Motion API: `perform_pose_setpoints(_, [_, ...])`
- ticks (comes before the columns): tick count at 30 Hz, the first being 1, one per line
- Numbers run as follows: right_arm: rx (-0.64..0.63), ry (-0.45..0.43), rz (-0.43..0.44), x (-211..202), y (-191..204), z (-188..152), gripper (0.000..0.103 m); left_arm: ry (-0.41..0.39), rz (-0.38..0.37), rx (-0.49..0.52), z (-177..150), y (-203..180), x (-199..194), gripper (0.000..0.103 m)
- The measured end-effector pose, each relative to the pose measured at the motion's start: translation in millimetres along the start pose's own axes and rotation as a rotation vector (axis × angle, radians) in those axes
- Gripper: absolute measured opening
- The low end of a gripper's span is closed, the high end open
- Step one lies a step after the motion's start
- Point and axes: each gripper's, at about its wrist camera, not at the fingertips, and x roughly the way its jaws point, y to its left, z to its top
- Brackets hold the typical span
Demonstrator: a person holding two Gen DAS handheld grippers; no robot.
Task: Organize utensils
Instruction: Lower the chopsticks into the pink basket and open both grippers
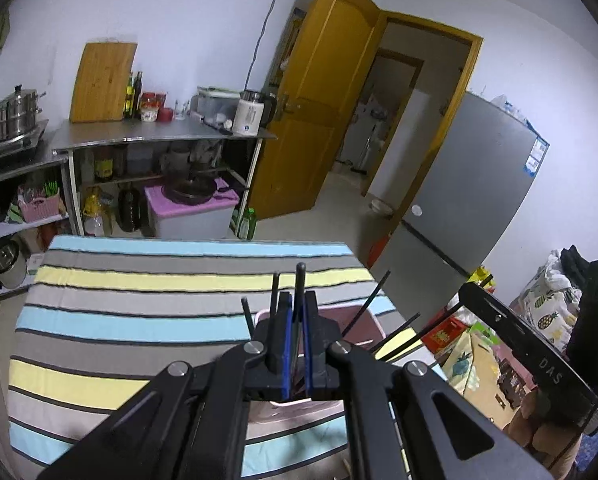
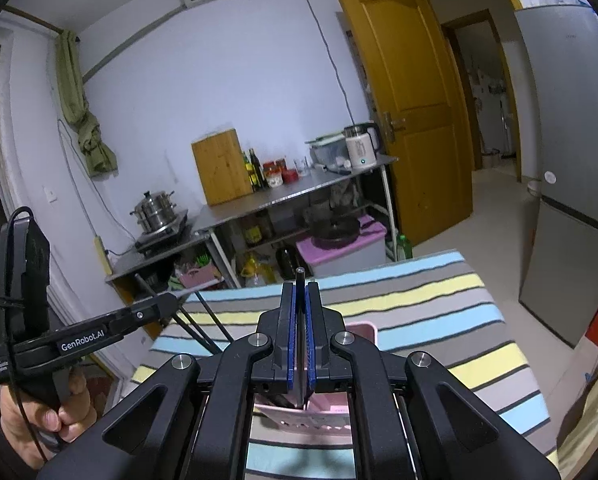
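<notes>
A pink basket (image 1: 373, 326) (image 2: 359, 330) sits on the striped tablecloth (image 1: 139, 280) right under both grippers. My left gripper (image 1: 298, 300) is shut on a thin black chopstick (image 1: 300, 276) whose end pokes up past the blue pads. Several more black chopsticks (image 1: 373, 300) lean out of the basket around it. My right gripper (image 2: 300, 292) is likewise shut on a thin black stick (image 2: 299, 274) above the basket. Each gripper shows in the other's view: the right gripper (image 1: 465, 288) to the right, the left gripper (image 2: 175, 300) to the left, with black sticks at its tip.
Beyond the table stands a steel counter (image 1: 159, 134) with a cutting board, bottles, a kettle (image 1: 251, 116) and a steamer pot (image 1: 17, 114). An open yellow door (image 1: 323, 112) and a grey fridge (image 1: 487, 184) are to the right. Boxes and bags (image 1: 483, 356) crowd the floor beside the table.
</notes>
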Motion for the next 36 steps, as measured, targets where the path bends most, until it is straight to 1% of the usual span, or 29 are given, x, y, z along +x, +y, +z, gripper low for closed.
perform_pose_setpoints(10, [-0.003, 0.093, -0.001, 37, -6, -29, 0.004, 0.065, 0.013, -0.012, -21, 13, 34, 0.005])
perform_pose_setpoints(12, [-0.005, 0.093, -0.001, 40, -6, -34, 0.004, 0.07, 0.017, -0.012, -23, 15, 36, 0.005])
perform_pose_setpoints(16, [-0.01, 0.095, 0.01, 39, -5, -31, 0.004, 0.073, 0.011, -0.01, -26, 15, 37, 0.006])
perform_pose_setpoints(17, [-0.013, 0.097, 0.012, 39, -5, -31, 0.004, 0.074, 0.011, -0.007, -27, 15, 37, 0.007])
perform_pose_setpoints(18, [-0.015, 0.101, 0.012, 39, -4, -31, 0.005, 0.073, 0.012, -0.004, -27, 14, 36, 0.011])
perform_pose_setpoints(19, [-0.016, 0.105, 0.012, 38, -3, -31, 0.005, 0.071, 0.016, -0.001, -27, 13, 35, 0.018])
perform_pose_setpoints(20, [-0.017, 0.104, 0.012, 37, -2, -31, 0.006, 0.064, 0.02, 0.001, -26, 12, 32, 0.022])
perform_pose_setpoints(21, [-0.019, 0.099, 0.012, 35, -2, -31, 0.011, 0.056, 0.021, 0.003, -26, 12, 29, 0.03])
perform_pose_setpoints(22, [-0.021, 0.095, 0.01, 32, -2, -31, 0.012, 0.047, 0.017, 0.005, -25, 11, 25, 0.033])
perform_pose_setpoints(30, [-0.016, 0.06, 0.005, 6, -2, -23, 0.013, 0.006, 0.04, -0.002, -19, 14, 2, 0.035])
perform_pose_setpoints(33, [-0.014, 0.049, 0.006, -7, -2, -23, 0.013, -0.01, 0.043, -0.002, -22, 14, -10, 0.037])
perform_pose_setpoints(36, [-0.014, 0.041, 0.013, -20, -1, -25, 0.013, -0.021, 0.039, -0.001, -26, 12, -22, 0.037])
